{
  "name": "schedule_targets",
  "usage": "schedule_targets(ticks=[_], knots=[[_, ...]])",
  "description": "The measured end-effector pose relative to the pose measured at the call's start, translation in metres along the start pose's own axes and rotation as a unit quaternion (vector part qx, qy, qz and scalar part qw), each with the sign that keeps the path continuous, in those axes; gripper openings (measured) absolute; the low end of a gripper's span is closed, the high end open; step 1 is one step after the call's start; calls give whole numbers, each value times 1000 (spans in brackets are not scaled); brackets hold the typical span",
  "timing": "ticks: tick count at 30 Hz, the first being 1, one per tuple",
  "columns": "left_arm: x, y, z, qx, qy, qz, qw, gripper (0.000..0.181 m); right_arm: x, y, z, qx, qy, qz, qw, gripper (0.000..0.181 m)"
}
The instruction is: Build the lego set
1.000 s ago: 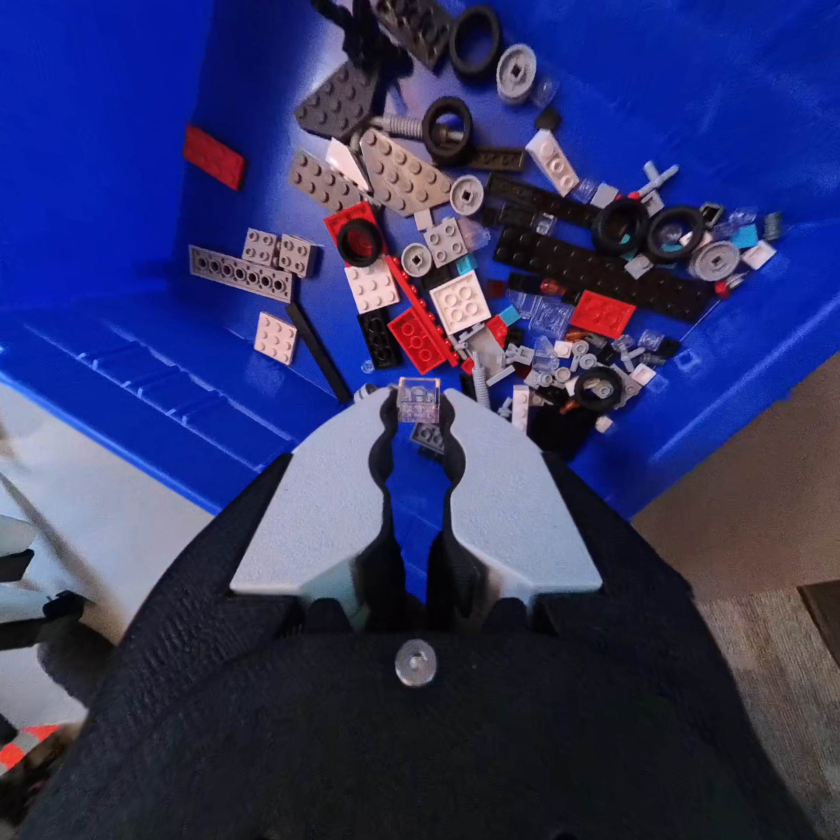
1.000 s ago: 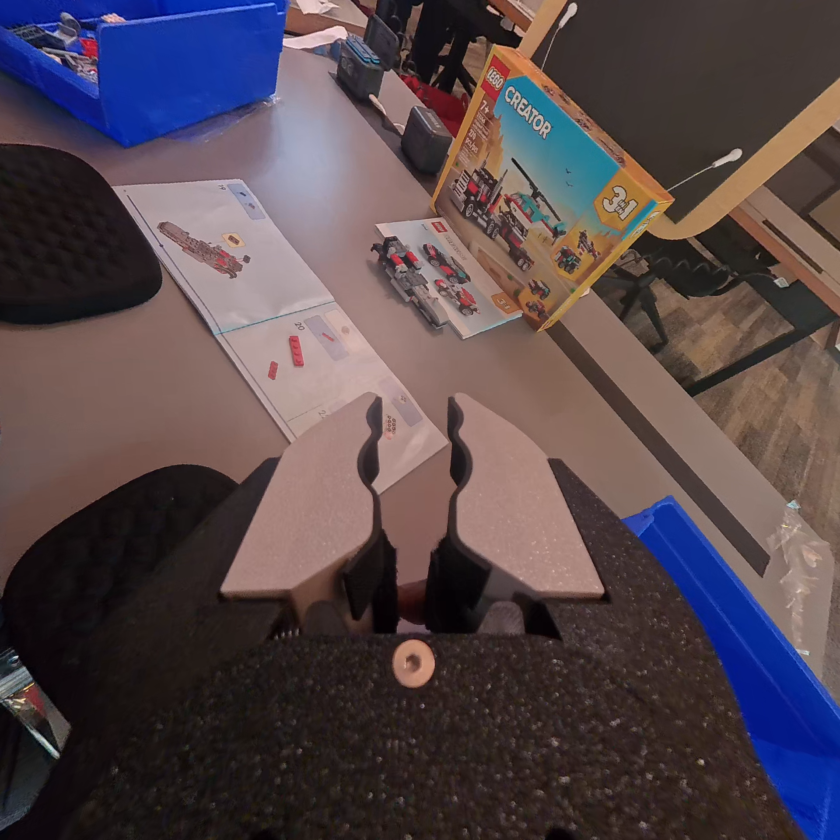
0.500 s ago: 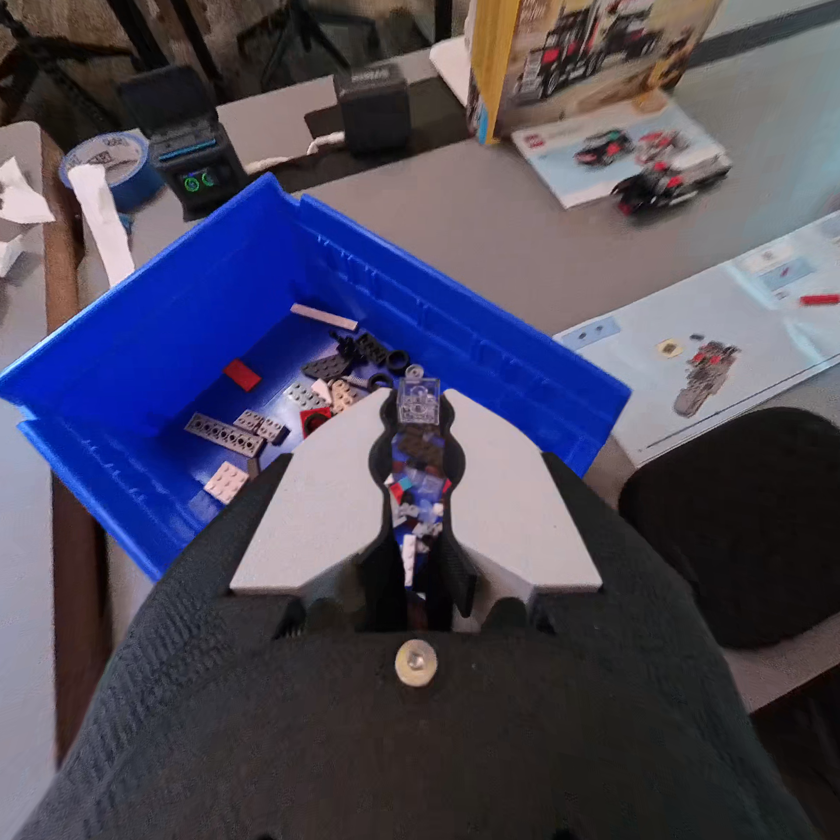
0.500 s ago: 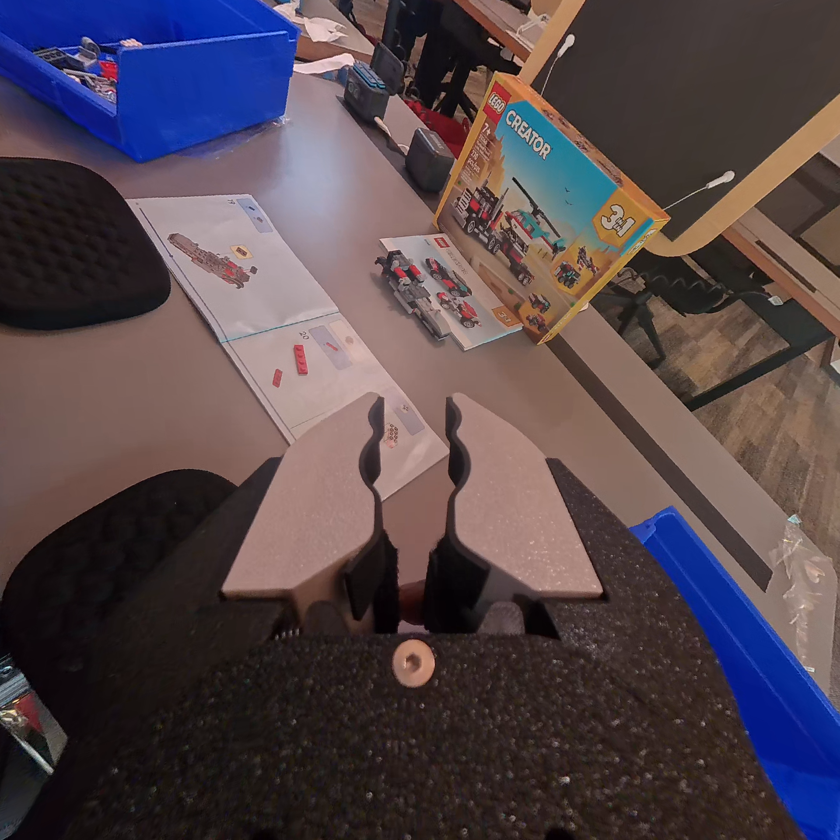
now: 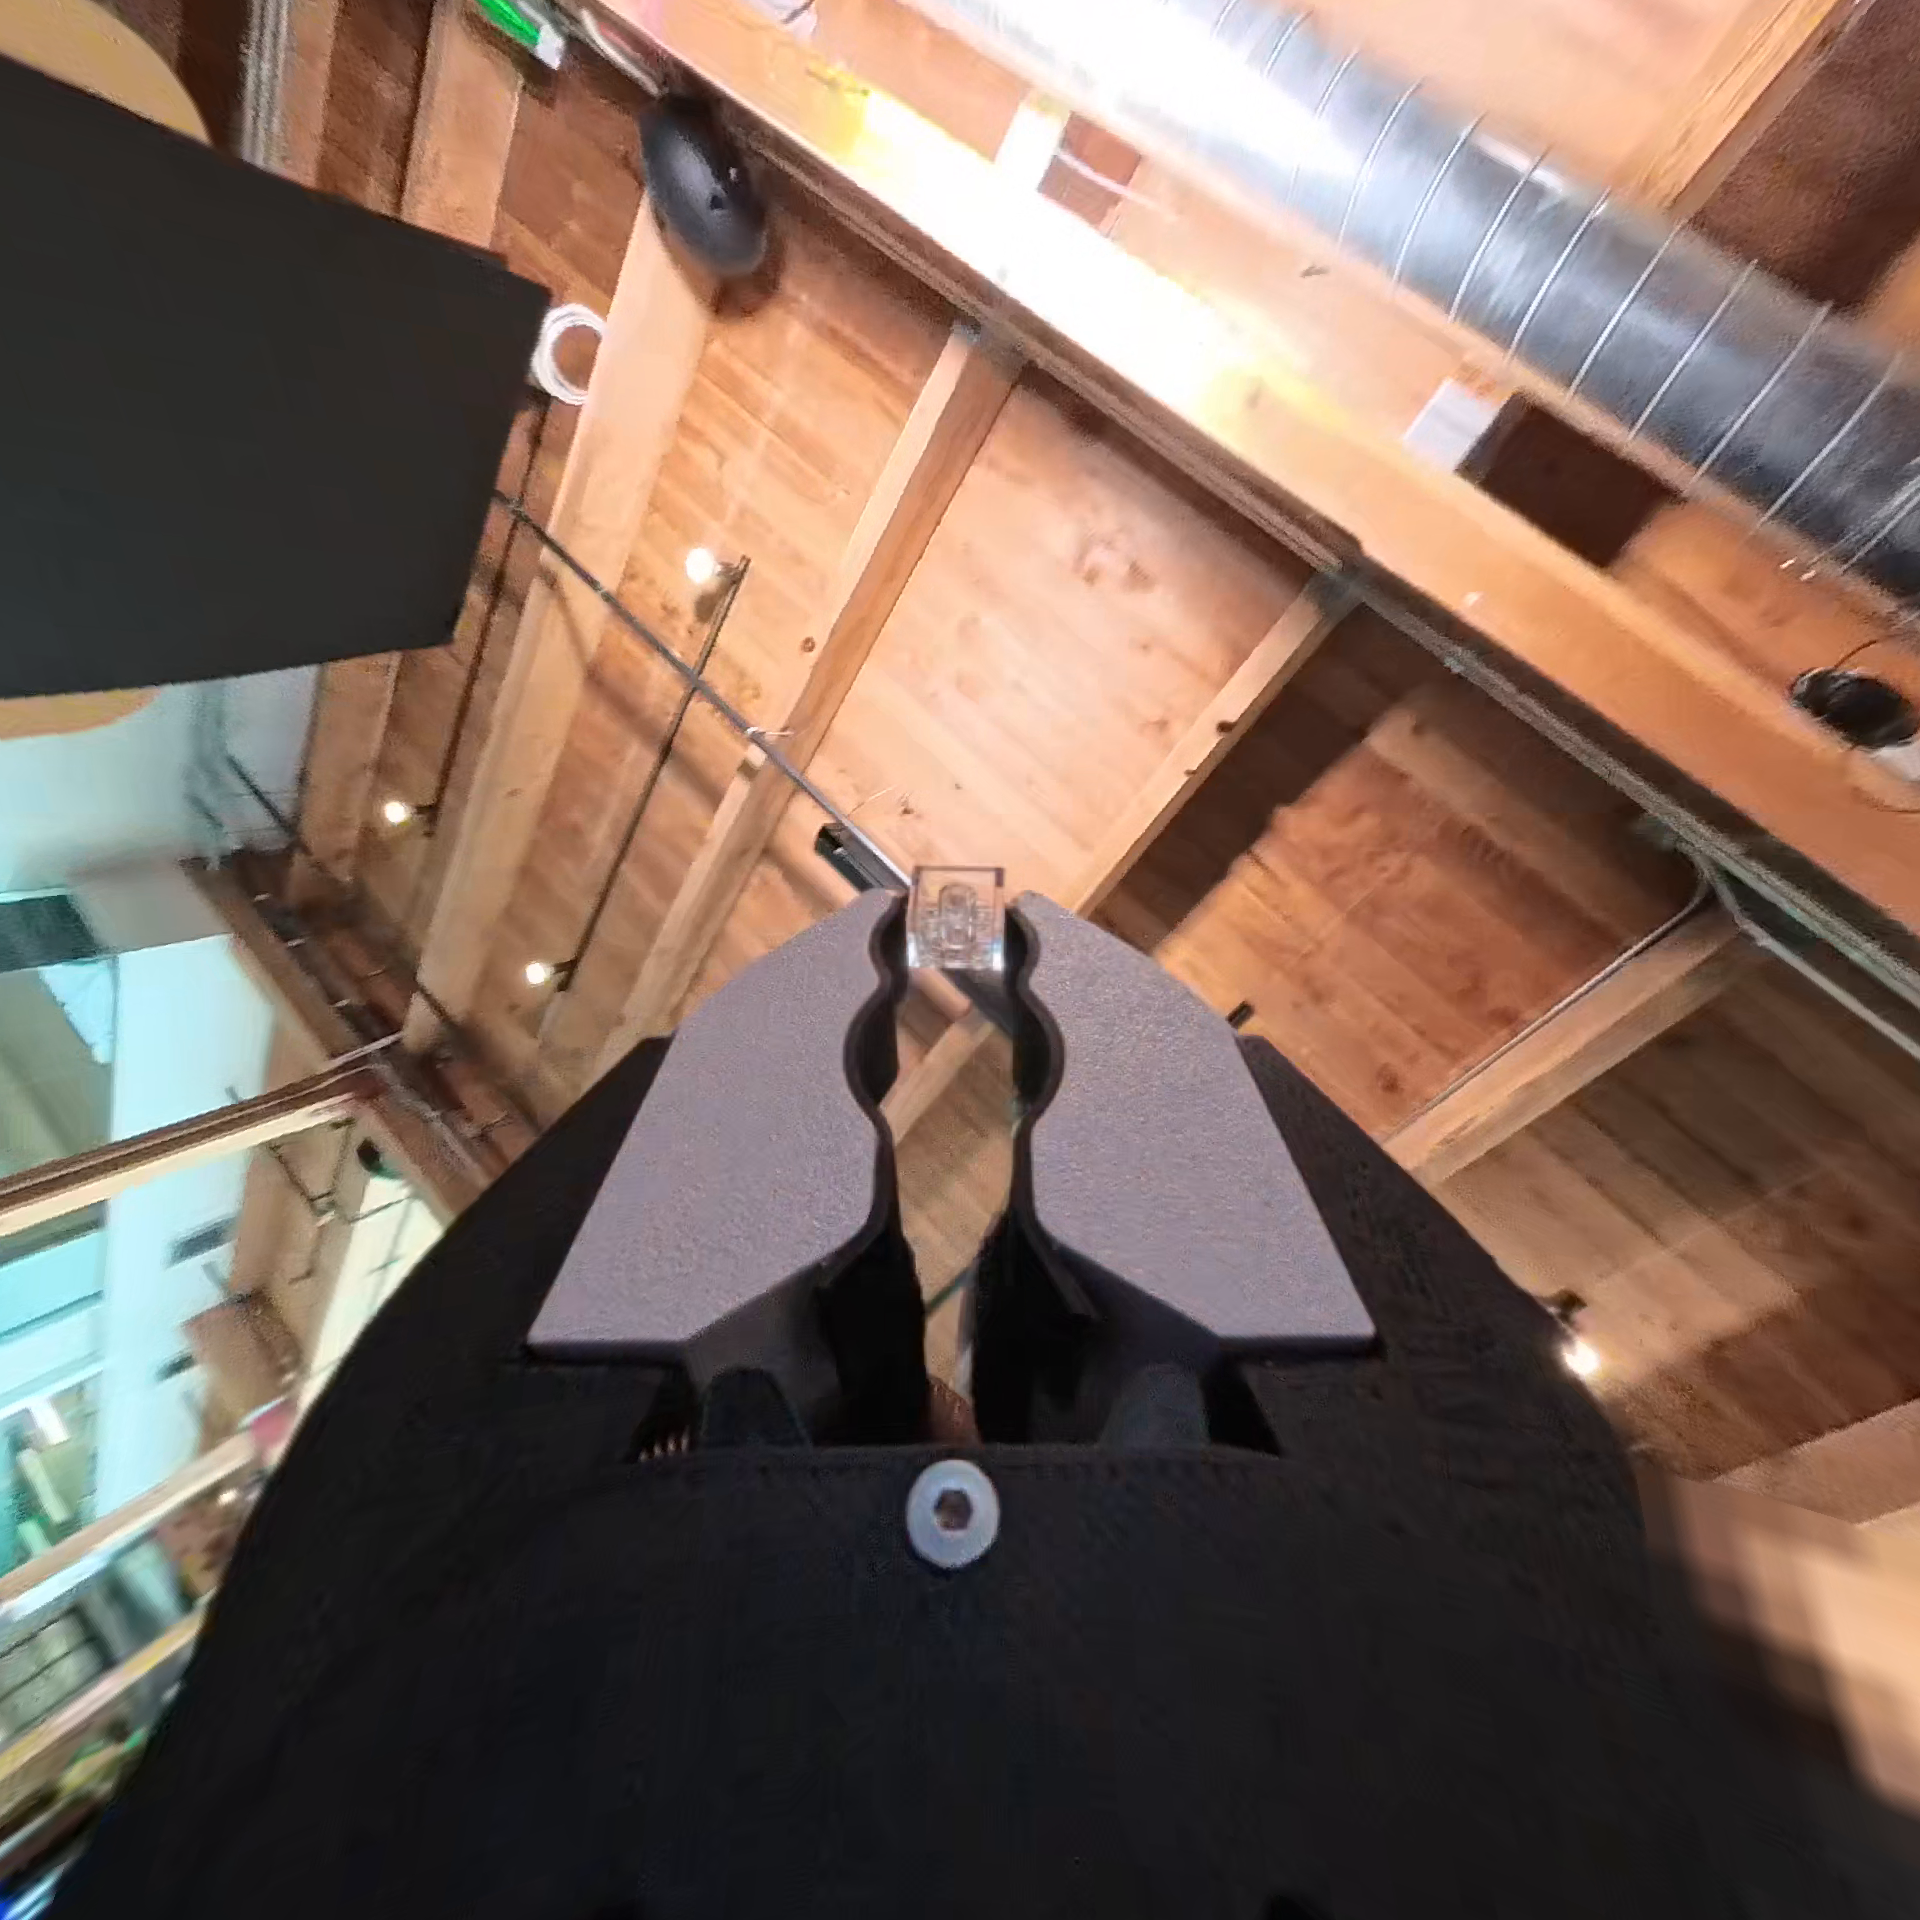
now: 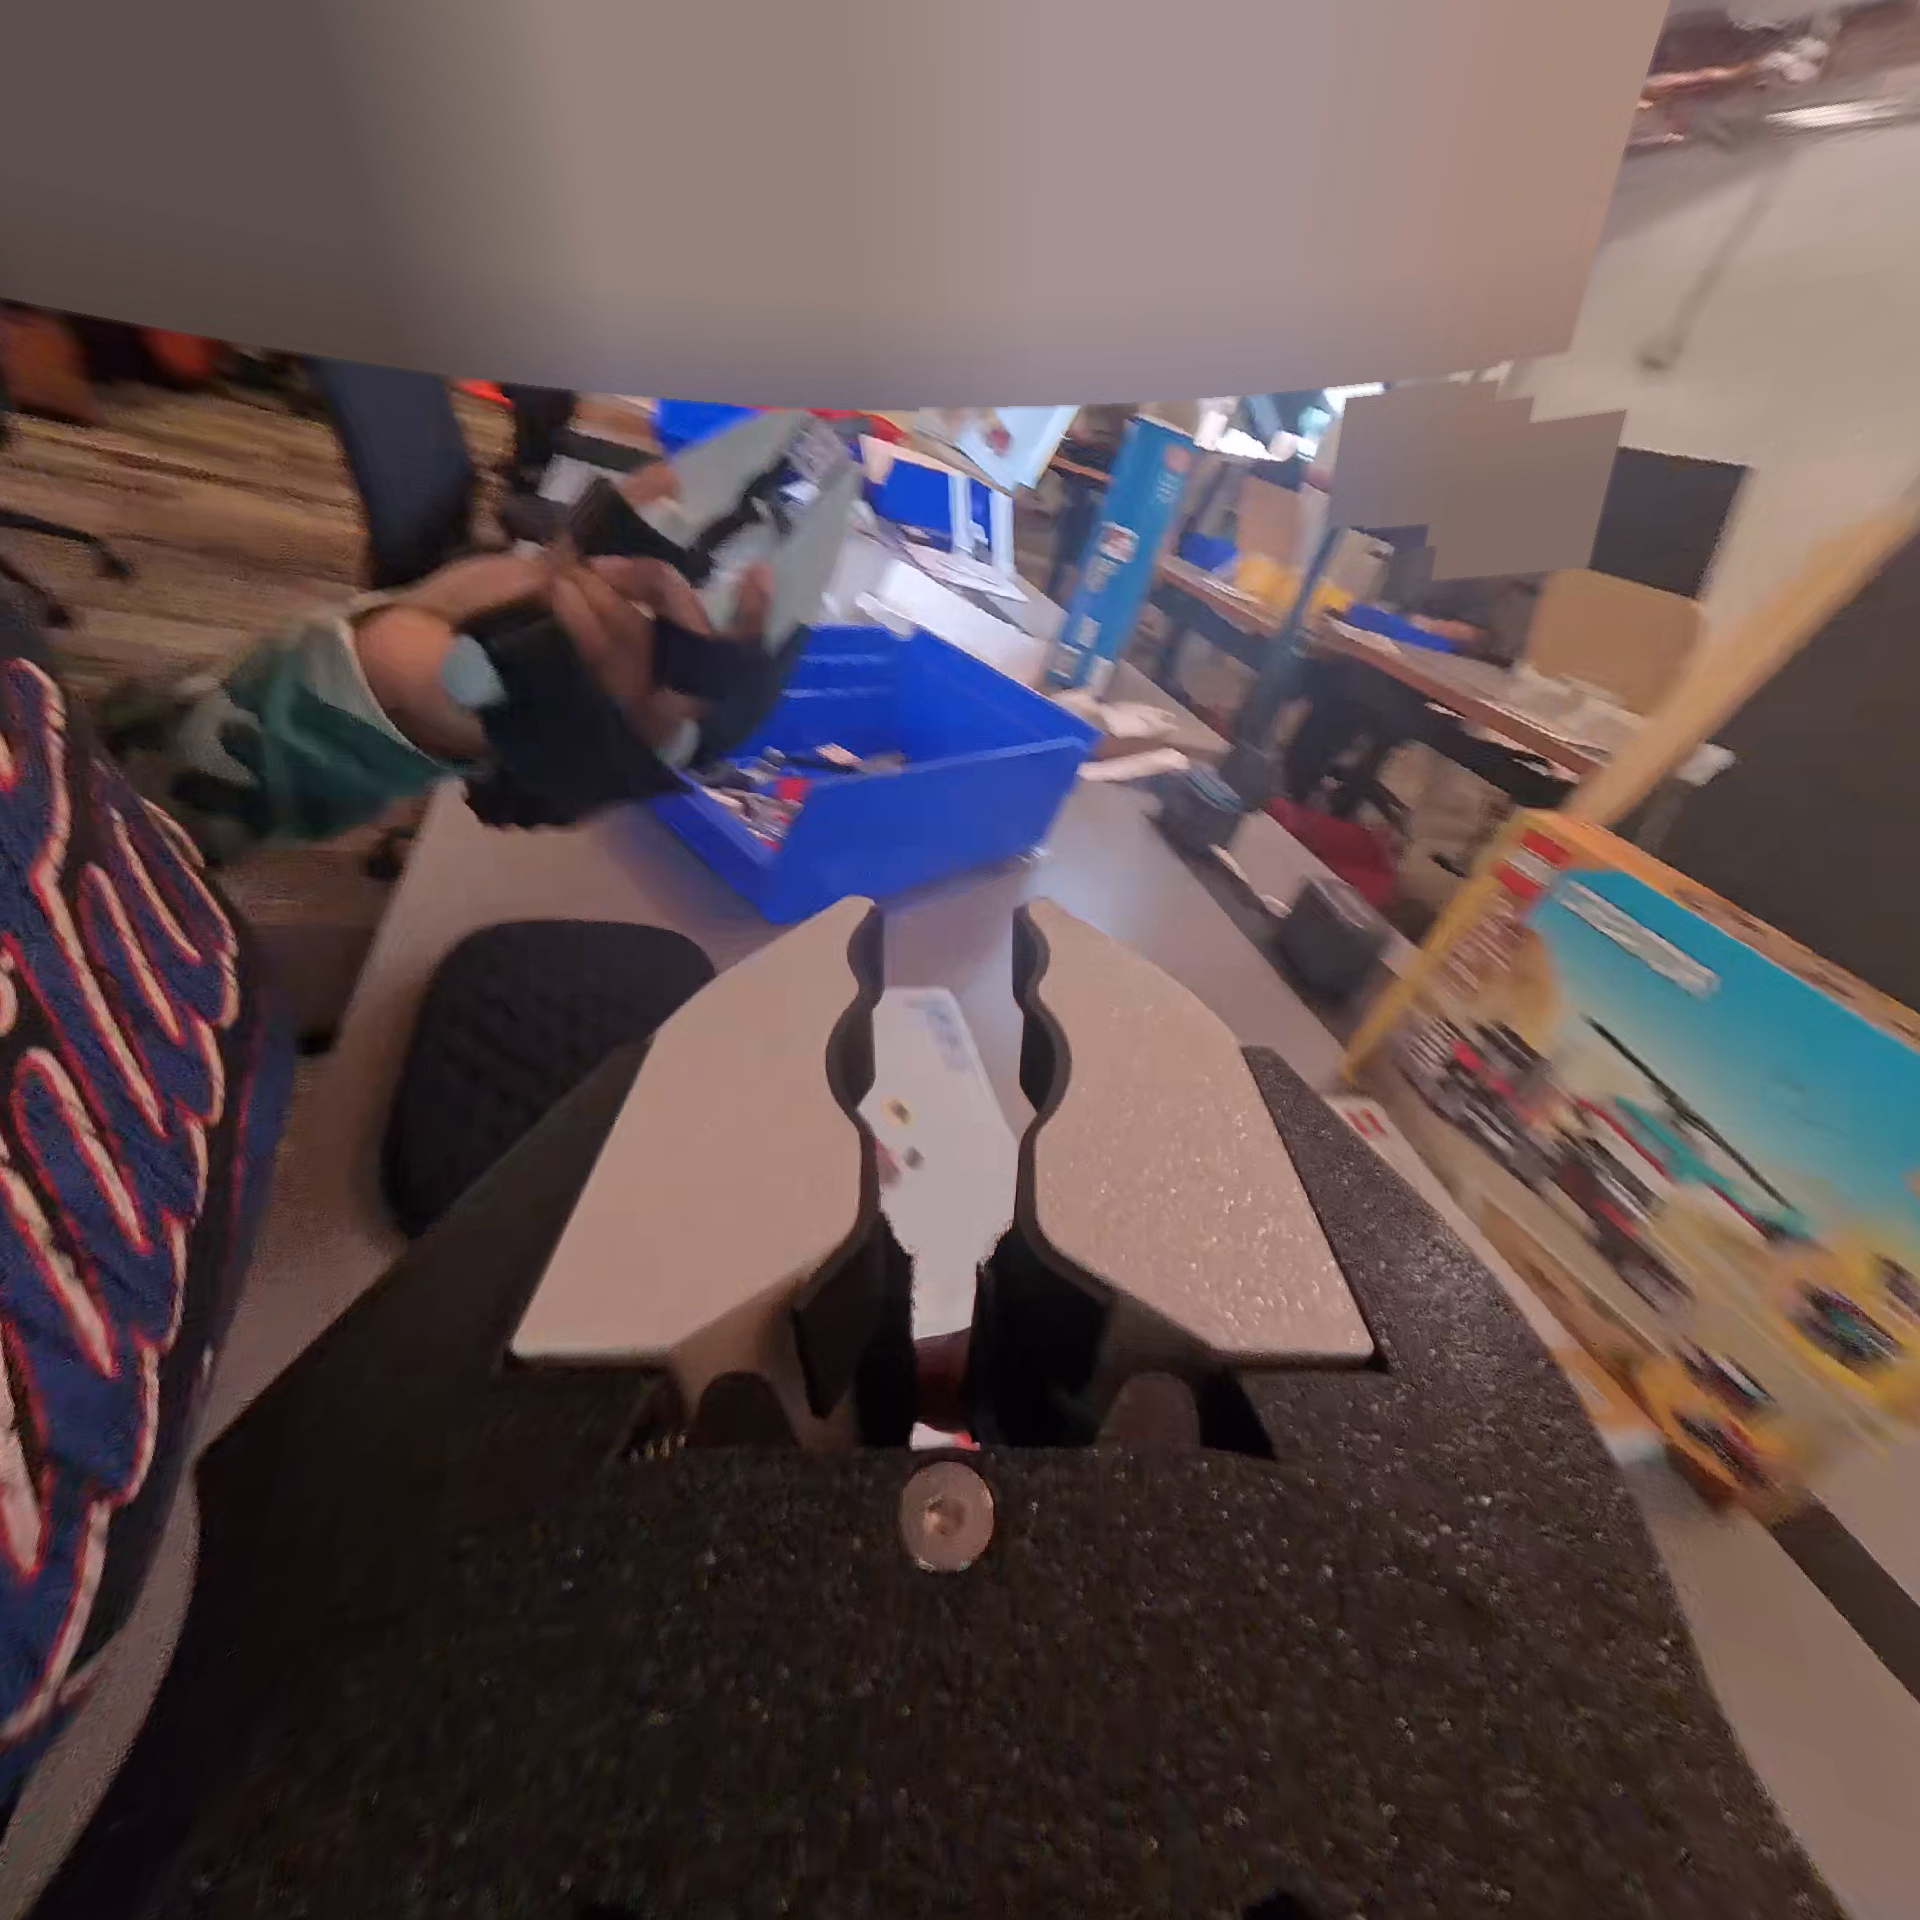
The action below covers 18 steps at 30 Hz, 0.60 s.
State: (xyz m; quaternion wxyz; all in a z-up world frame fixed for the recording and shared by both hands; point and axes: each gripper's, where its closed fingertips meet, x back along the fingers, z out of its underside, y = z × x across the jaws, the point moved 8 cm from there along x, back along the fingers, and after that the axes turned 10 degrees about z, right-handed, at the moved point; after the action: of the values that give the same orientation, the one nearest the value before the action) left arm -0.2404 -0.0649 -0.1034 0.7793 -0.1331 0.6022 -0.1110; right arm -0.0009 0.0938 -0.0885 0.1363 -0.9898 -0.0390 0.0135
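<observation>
The left tool (image 5: 956,914) points up at a ceiling of wooden joists (image 5: 914,499), its two grey fingers pinched on a small clear lego brick (image 5: 956,920) at the very tips. The brick is colourless and see-through, squarish, with moulded ridges showing inside it; the timber shows faintly through its body. A ribbed silver duct (image 5: 1558,239) crosses the ceiling above, and a dark panel (image 5: 208,436) fills the upper left of that view.

From the right wrist view, the left tool (image 6: 758,540) is seen farther off, raised in a person's hand (image 6: 499,644) above a blue bin (image 6: 935,821) of loose lego pieces; the brick itself is too blurred there to make out. The right tool (image 6: 948,930) hangs low over the grey bench (image 6: 1091,883), its fingers parted by a narrow gap with nothing between them. Through that gap lies a white instruction booklet (image 6: 935,1101). A black pad (image 6: 520,1029) sits on the bench to the left, and the colourful lego box (image 6: 1662,1122) stands at the right, blurred. A blue patterned sleeve (image 6: 94,1039) fills the left edge.
</observation>
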Motion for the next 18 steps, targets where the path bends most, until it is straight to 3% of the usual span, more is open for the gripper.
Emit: schedule_targets(ticks=[6, 12, 18], knots=[[2, 10, 24, 45, -42, 57, 996, 17, -42, 24, -5, 13, -40, -51, 998, 23], [13, 20, 38, 75, -61, 26, 995, 16, -70, 28, -33, 44, -115, -47, 991, 17], [20, 36, 61, 124, -33, -21, 992, 17, -104, 43, -38, 186, -93, -48, 977, 24]])
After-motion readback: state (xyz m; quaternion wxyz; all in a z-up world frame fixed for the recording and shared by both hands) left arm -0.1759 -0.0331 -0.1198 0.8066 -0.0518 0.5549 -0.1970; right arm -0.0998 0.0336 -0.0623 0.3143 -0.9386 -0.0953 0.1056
